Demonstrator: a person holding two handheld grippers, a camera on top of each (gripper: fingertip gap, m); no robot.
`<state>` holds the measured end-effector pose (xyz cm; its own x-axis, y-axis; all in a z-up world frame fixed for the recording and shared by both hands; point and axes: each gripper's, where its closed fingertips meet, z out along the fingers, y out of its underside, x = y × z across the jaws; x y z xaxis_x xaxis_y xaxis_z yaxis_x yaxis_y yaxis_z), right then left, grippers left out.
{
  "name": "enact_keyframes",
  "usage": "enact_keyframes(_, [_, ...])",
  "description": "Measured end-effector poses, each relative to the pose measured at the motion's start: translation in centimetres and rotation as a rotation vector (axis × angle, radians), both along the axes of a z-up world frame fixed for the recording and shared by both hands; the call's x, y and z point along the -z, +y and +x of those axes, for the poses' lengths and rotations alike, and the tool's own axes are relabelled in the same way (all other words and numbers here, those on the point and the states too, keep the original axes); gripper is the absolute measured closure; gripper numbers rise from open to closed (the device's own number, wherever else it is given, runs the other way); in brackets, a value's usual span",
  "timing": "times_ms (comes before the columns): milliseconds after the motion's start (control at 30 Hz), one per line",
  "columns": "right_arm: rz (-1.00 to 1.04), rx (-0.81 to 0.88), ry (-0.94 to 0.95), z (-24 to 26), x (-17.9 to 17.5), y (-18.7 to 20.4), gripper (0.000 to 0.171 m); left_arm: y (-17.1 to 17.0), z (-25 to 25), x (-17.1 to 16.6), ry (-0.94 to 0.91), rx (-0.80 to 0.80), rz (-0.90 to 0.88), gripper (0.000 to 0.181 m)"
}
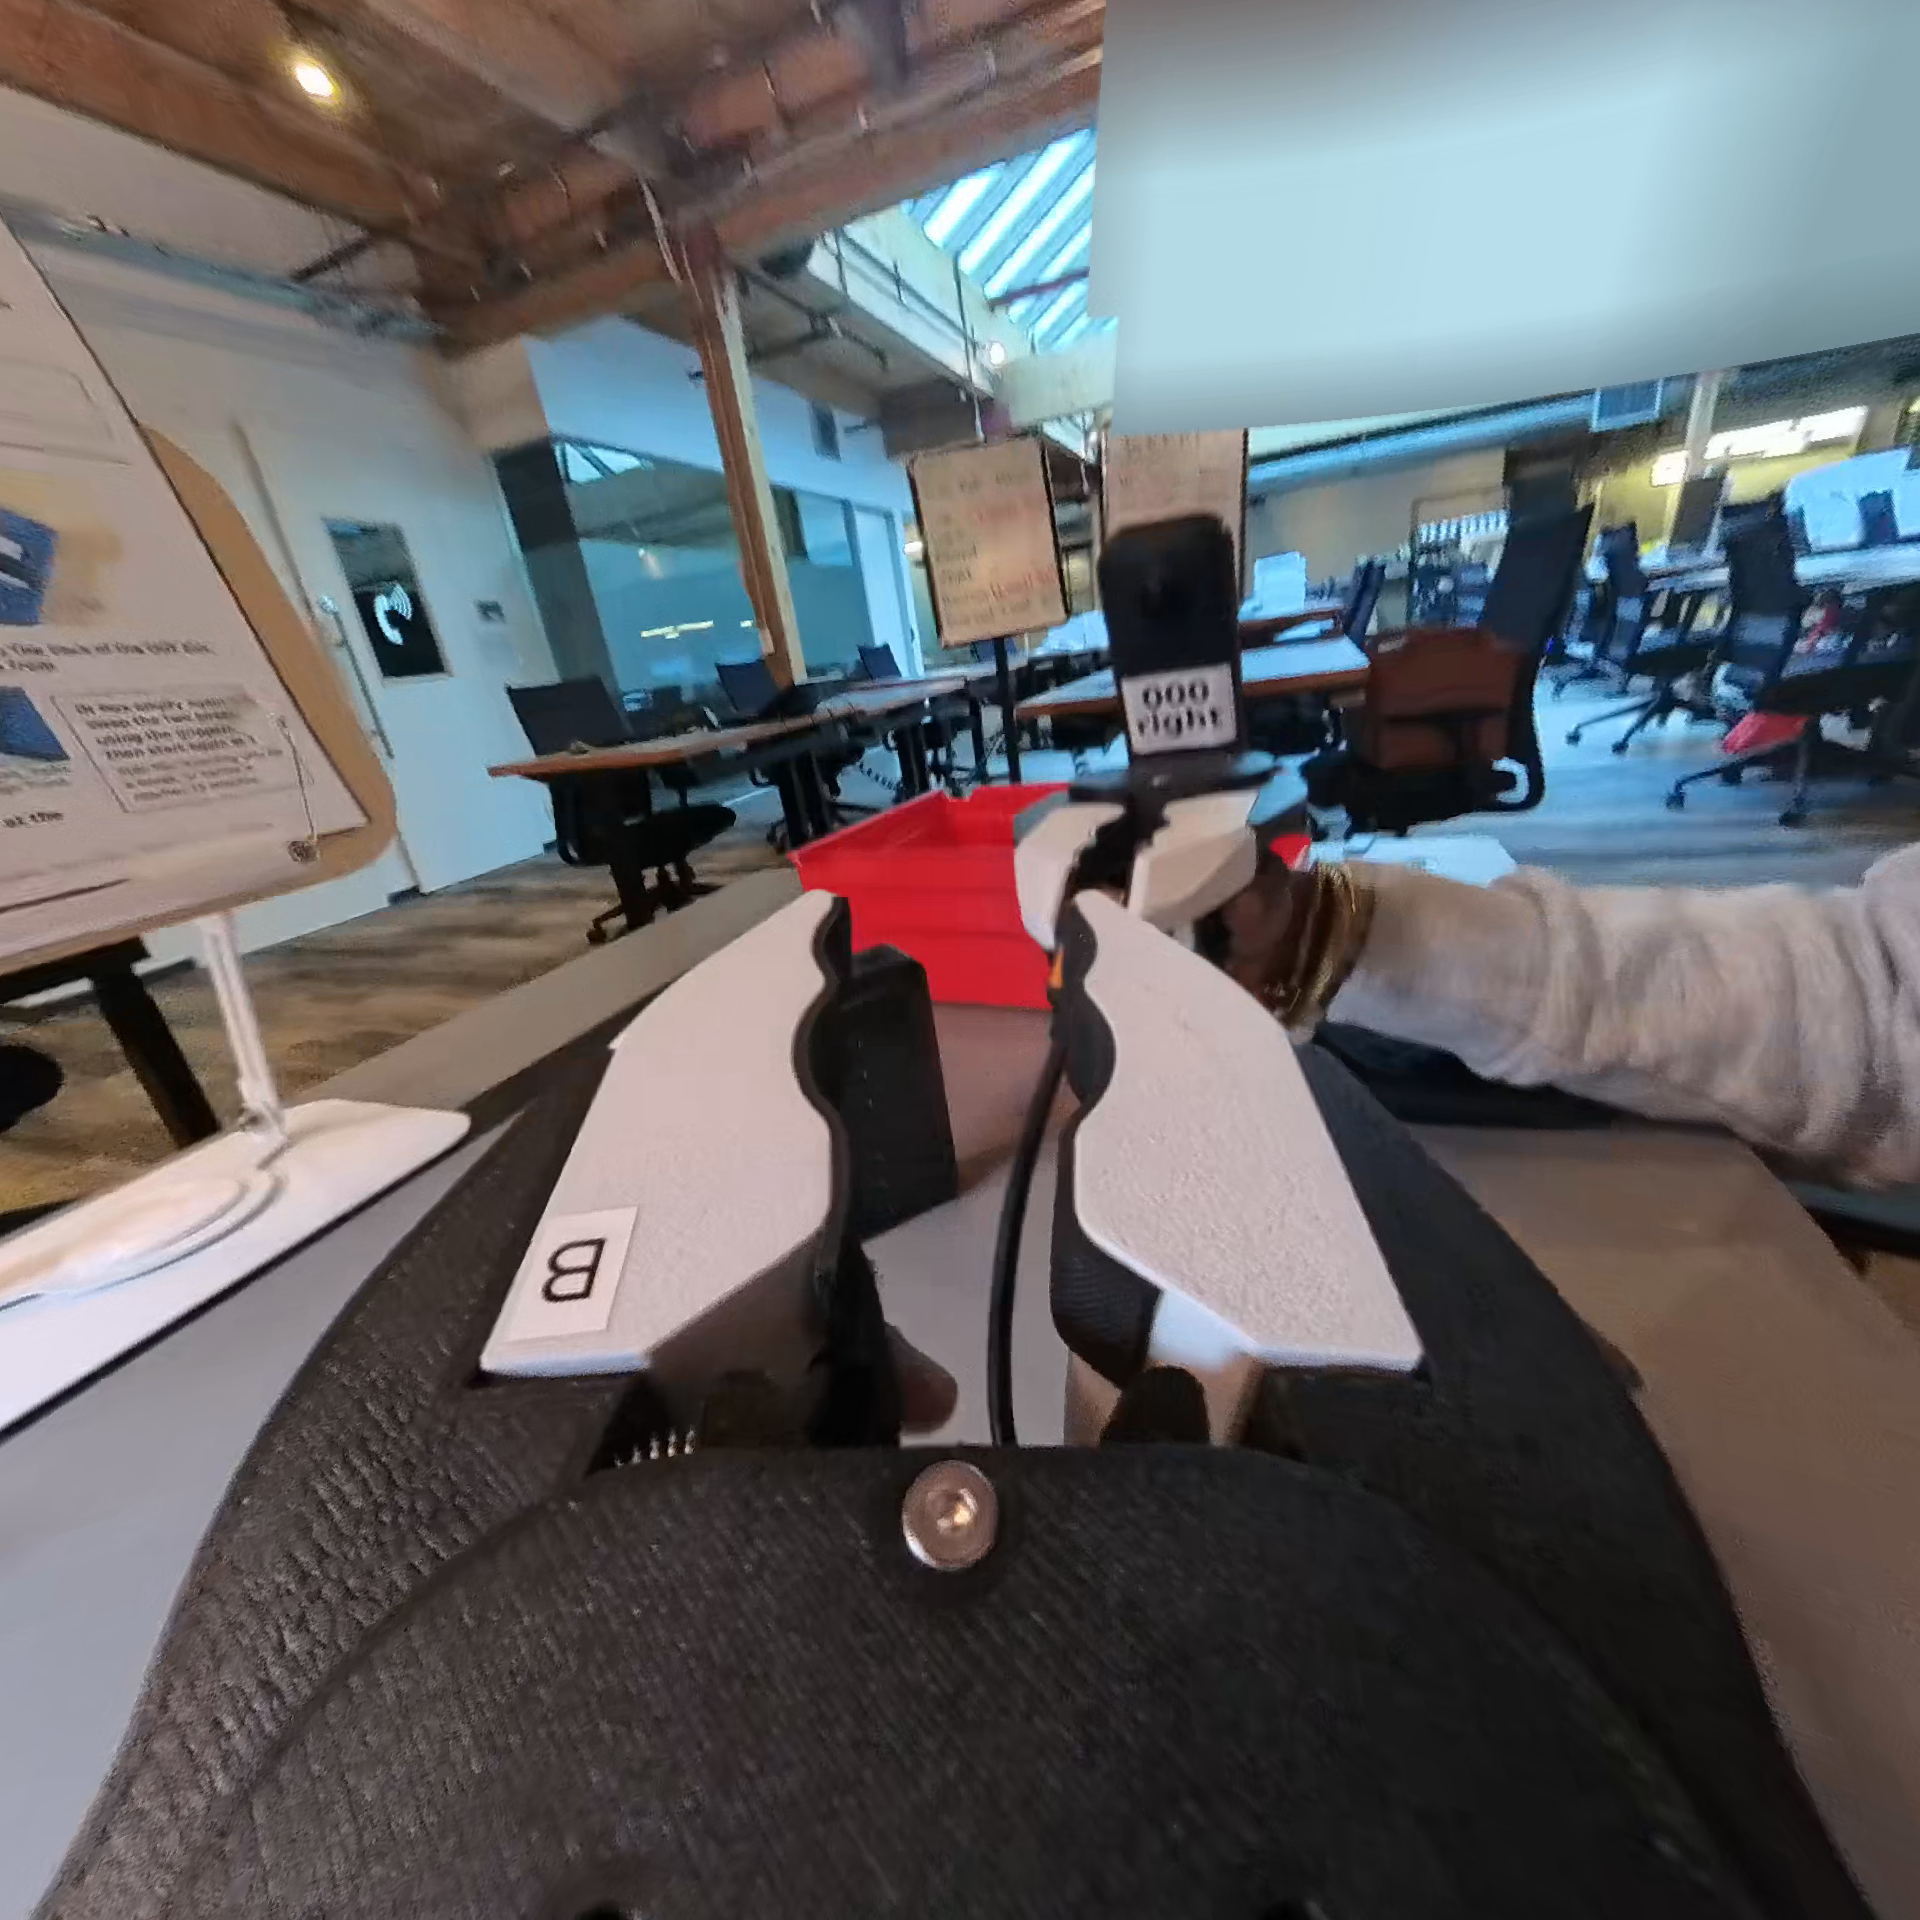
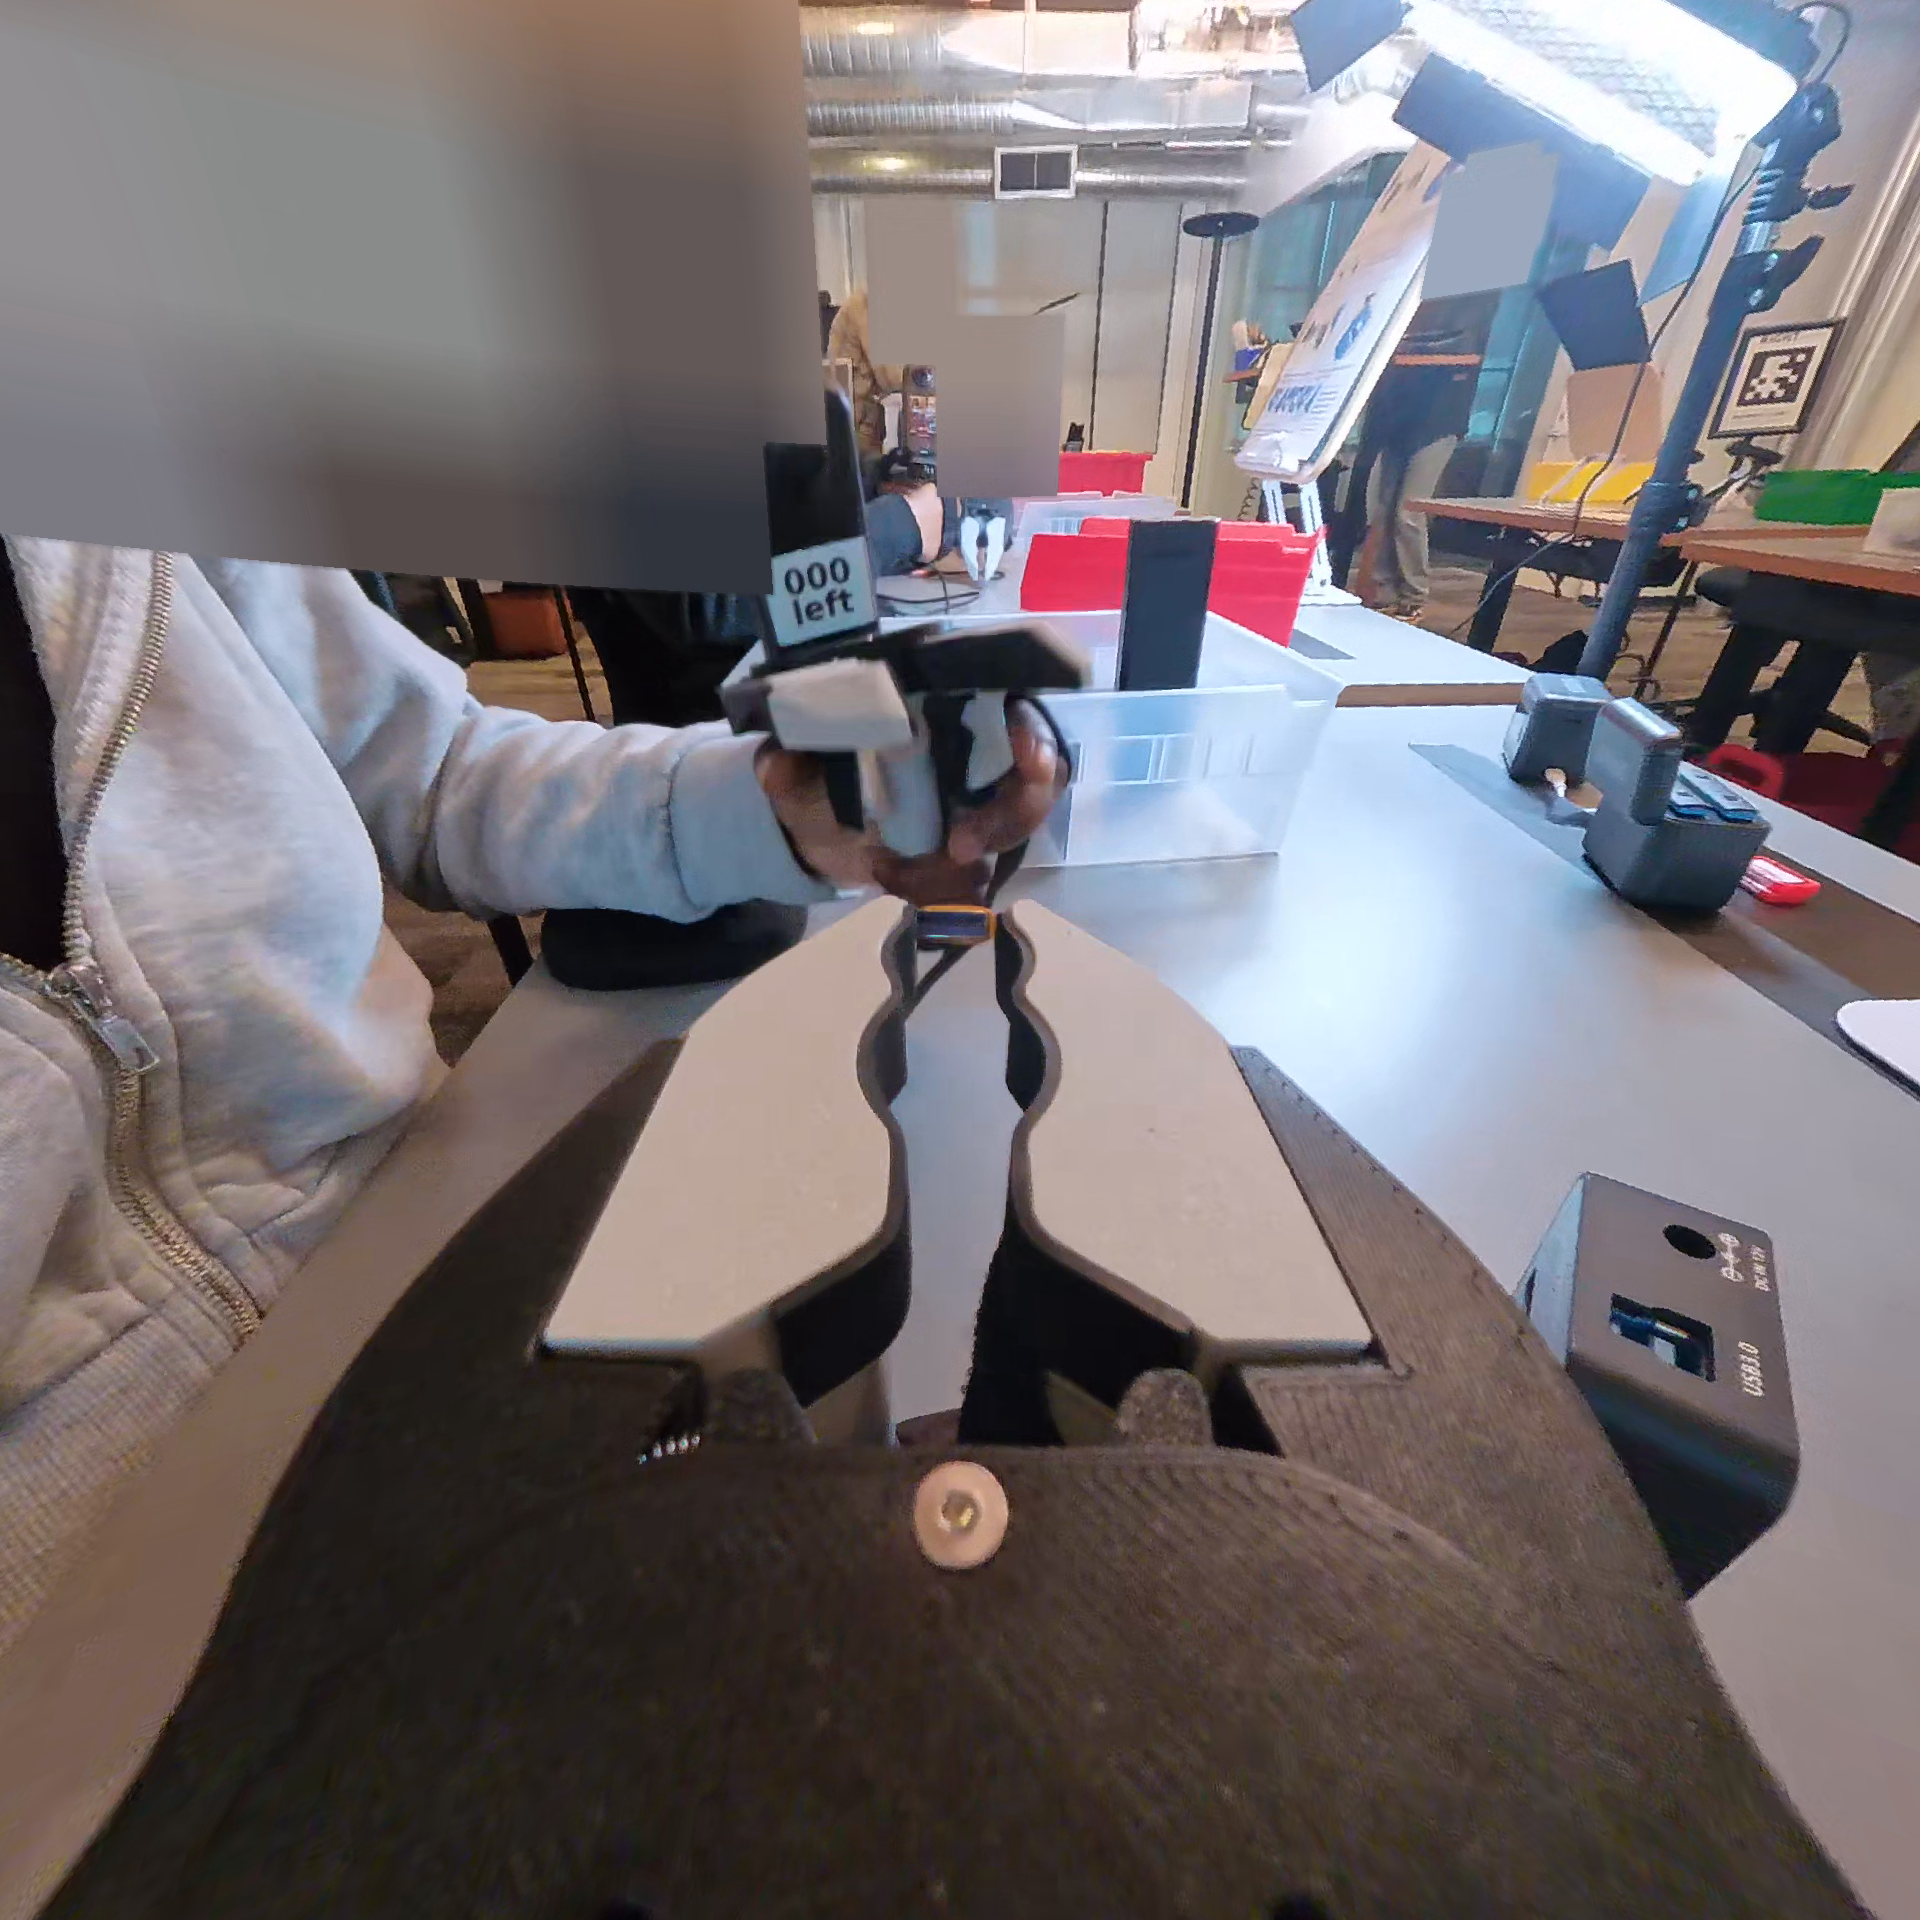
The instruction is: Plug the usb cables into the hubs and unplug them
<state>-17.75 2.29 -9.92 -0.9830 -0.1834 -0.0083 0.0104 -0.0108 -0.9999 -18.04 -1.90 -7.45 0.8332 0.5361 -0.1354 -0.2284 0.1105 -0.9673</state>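
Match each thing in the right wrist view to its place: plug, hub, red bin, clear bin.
Things:
1 plug
2 hub
3 red bin
4 clear bin

Places:
a behind the clear bin
b on the table beside the right tongs
c between the right tongs' tips
d around an upright black block

Pairs: 1-c, 2-b, 3-a, 4-d

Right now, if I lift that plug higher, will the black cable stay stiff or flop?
Probably flops: the black cable bends loosely below the plug. Likely light: the right gripper holds the plug by its tips alone.
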Motion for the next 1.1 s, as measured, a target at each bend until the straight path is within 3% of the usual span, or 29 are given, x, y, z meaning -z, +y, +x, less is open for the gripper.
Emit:
enact_keyframes(167, [-0.023, -0.057, -0.008, 1.2, -0.2, -0.6, 0.157, 0.3, 0.9, 0.1, -0.073, 0.123, -0.006, 0.126])
enact_keyframes(300, [-0.026, -0.094, 0.005, 2.3, -0.1, -1.5, 0.157, 2.2, 1.9, 2.9, -0.102, 0.194, -0.158, 0.128])
enact_keyframes(400, [-0.047, -0.114, 0.006, 2.8, -0.4, -1.7, 0.157, 3.0, 2.7, 3.5, -0.132, 0.250, -0.185, 0.140])
enact_keyframes(567, [-0.109, -0.118, -0.014, 2.8, -1.1, -1.6, 0.157, 3.1, 3.0, 2.8, -0.149, 0.292, -0.098, 0.161])
enact_keyframes(667, [-0.150, -0.118, -0.030, 2.8, -1.6, -1.7, 0.157, 3.1, 3.1, 1.8, -0.144, 0.310, 0.009, 0.161])
enact_keyframes(833, [-0.267, -0.106, -0.070, 2.6, -3.0, -1.8, 0.157, 3.1, 3.3, 0.6, -0.165, 0.362, 0.161, 0.145])
enact_keyframes(967, [-0.274, -0.076, -0.041, 2.6, -3.0, -2.1, 0.157, 2.6, 3.3, -0.8, -0.218, 0.402, 0.301, 0.157])
enact_keyframes(1100, [-0.289, -0.072, -0.049, 2.6, -3.0, -2.3, 0.157, 2.7, 3.1, -0.3, -0.196, 0.358, 0.253, 0.161])
